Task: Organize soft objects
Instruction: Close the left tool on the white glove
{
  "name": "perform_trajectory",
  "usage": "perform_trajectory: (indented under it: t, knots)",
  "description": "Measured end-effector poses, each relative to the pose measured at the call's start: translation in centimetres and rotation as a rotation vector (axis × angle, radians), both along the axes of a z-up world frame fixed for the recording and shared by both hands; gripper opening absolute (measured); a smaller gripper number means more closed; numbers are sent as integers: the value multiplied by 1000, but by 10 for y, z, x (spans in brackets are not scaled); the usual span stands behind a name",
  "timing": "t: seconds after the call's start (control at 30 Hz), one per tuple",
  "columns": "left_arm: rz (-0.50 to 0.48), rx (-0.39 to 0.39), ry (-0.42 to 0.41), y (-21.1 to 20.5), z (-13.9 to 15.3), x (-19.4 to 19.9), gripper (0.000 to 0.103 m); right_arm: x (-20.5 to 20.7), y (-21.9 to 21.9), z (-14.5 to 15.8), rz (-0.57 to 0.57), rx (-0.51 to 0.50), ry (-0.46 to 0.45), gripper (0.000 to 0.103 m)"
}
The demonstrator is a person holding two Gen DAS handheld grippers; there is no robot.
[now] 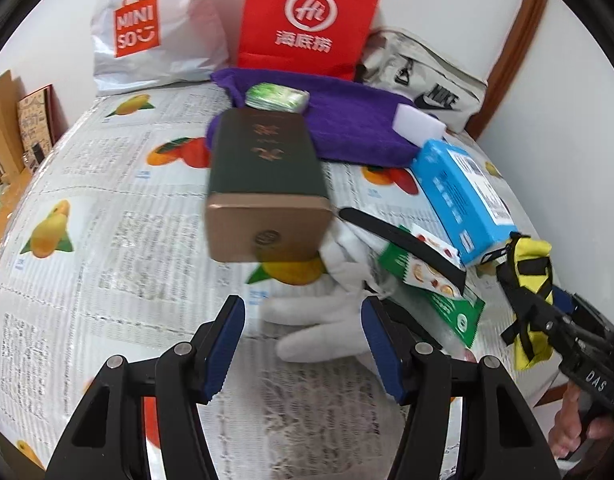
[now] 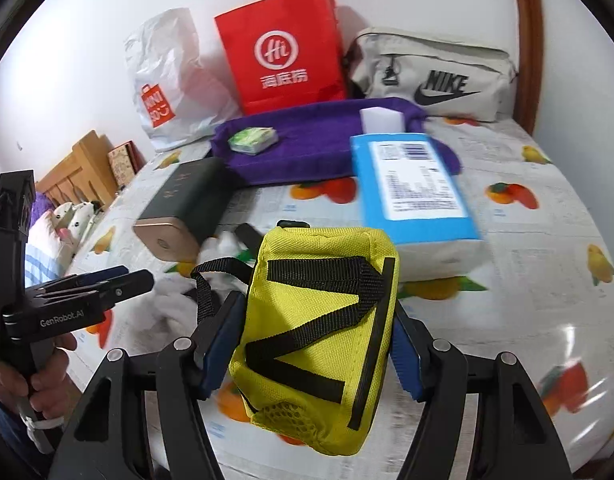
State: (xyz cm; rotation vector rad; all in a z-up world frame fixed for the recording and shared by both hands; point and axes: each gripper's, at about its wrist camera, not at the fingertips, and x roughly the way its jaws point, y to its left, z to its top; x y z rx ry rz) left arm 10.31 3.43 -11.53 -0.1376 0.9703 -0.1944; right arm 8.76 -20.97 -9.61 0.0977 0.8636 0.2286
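Yellow pouch (image 2: 319, 336) sits clamped in the right gripper (image 2: 315, 344) above the tablecloth (image 2: 547, 240), only the L-wrist view showing the left gripper (image 1: 303, 344) gaping over a white glove (image 1: 327, 320), free cloth at far-left edge.

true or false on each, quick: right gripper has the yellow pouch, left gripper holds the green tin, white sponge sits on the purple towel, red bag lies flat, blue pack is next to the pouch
1. The right gripper holds the yellow pouch. True.
2. The left gripper holds the green tin. False: nothing is gripped; a white glove lies beyond it.
3. The white sponge sits on the purple towel. True.
4. The red bag lies flat. False: it stands upright against the wall.
5. The blue pack lies just beyond the pouch. True.
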Motion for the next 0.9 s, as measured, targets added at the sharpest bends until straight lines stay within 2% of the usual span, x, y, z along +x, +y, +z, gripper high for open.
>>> perform_trajectory:
  t: [0.23, 0.4, 0.5, 0.6, 0.67, 0.73, 0.9]
  knots:
    - [-49, 20, 37, -27, -22, 1, 59, -4, -38, -9, -55, -22, 12, 67]
    - [-63, 60, 14, -36, -31, -3, 59, -3, -54, -21, -86, -12, 40, 67]
    - [-77, 113, -6, -42, -34, -7, 57, -1, -57, -27, -84, -4, 50, 67]
    - [-64, 129, -20, -41, -33, -9, 48, -2, -57, -32, -82, -1, 53, 67]
    - [-59, 114, -27, -35, -32, -10, 31, -2, -58, -38, -84, -6, 64, 67]
    - [-62, 86, -37, -29, -32, -12, 23, -2, -60, -44, -89, -11, 77, 67]
    - [-55, 88, -52, -20, -26, -17, 16, -3, -63, -52, -98, -15, 104, 67]
